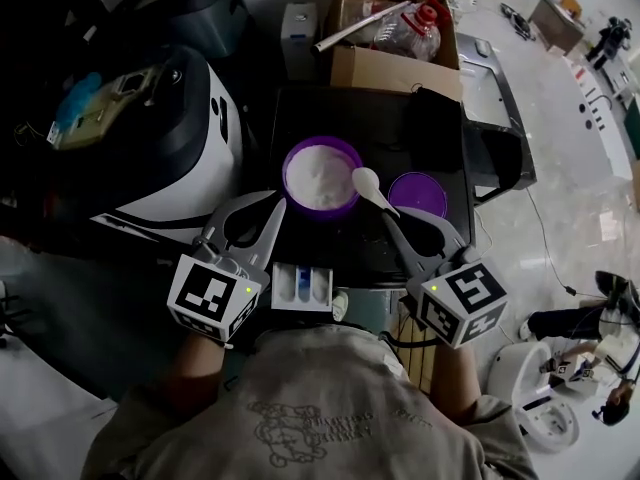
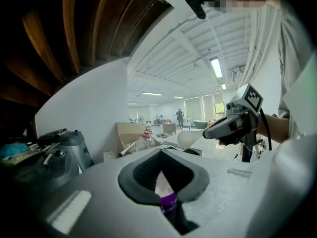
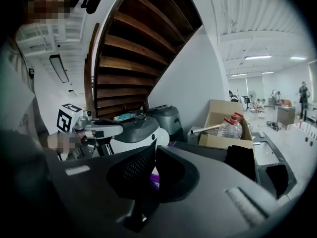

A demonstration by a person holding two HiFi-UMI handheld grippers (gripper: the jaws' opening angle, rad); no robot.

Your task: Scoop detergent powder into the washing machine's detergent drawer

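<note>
Powder tub (image 1: 320,211) and spoon (image 1: 367,181) both gripped, head view.
The left hand-held gripper (image 1: 272,211) pinched the purple tub's lower-left rim at frame centre on the dark surface (image 1: 380,118). The right hand-held gripper (image 1: 392,215) was clamped on the white spoon's handle, with the spoon's bowl at the tub's right rim. The detergent drawer (image 1: 302,286) sat at lower centre.

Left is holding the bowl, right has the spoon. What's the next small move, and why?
Probably ease the right gripper left and down so the spoon dips into the powder. The spoon's head hangs over the right rim of the purple bowl, seemingly unloaded; the left gripper clamps the near rim, and the detergent drawer waits open nearby.
</note>
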